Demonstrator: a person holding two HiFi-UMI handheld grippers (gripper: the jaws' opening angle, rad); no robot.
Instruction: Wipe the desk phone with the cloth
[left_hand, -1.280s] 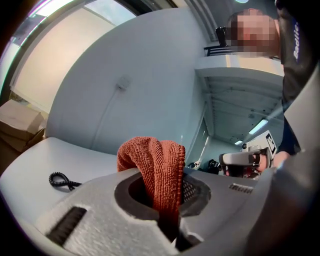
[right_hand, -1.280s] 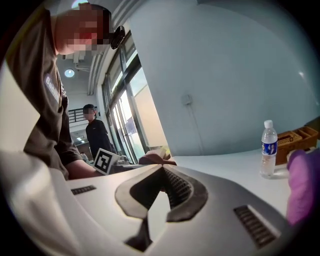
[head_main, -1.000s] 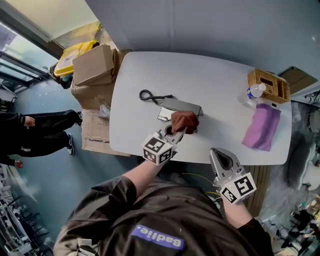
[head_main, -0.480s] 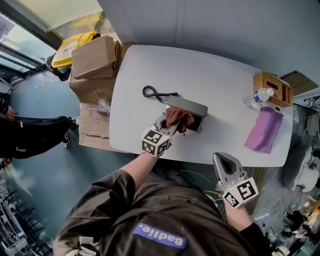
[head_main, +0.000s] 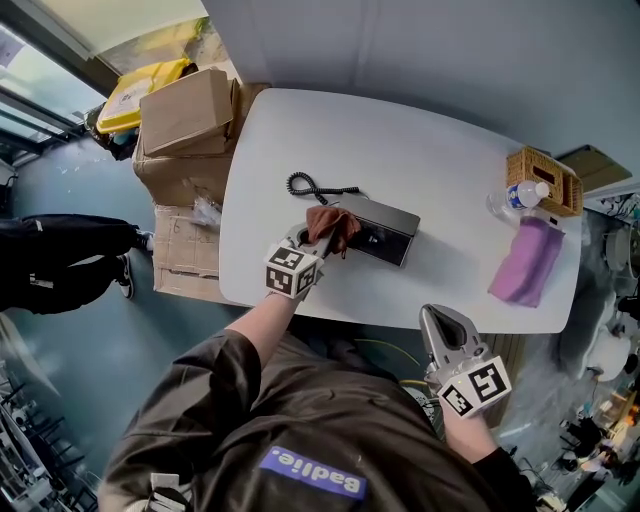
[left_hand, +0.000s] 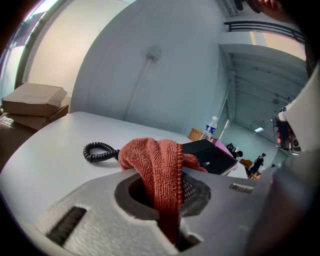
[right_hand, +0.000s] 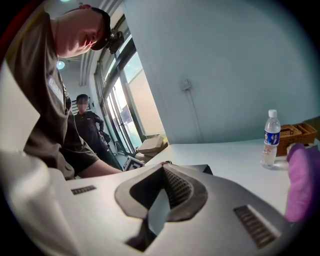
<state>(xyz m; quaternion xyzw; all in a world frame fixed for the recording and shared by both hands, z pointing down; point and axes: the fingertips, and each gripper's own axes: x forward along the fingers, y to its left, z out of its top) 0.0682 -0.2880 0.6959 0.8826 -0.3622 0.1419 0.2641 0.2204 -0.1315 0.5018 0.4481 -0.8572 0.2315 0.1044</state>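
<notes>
On the table (head_main: 430, 150), the left gripper (head_main: 320, 240) clamps the rust cloth (head_main: 330, 224) at the black desk phone's (head_main: 388, 230) left end. The right gripper (head_main: 441, 318), off the near edge, is closed and empty. Far right stands a wicker basket (head_main: 545, 176), contents unclear.

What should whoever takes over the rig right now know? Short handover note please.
Left hand-held gripper: shut on the red cloth, which rests on the desk phone at the end nearest the coiled cord.
Right hand-held gripper: shut, empty, held off the table's near edge.
Done: cloth is gripped and on the phone; how much has been wiped cannot be told.
Left: probably wipe along the rest of the phone's top and sides.
</notes>
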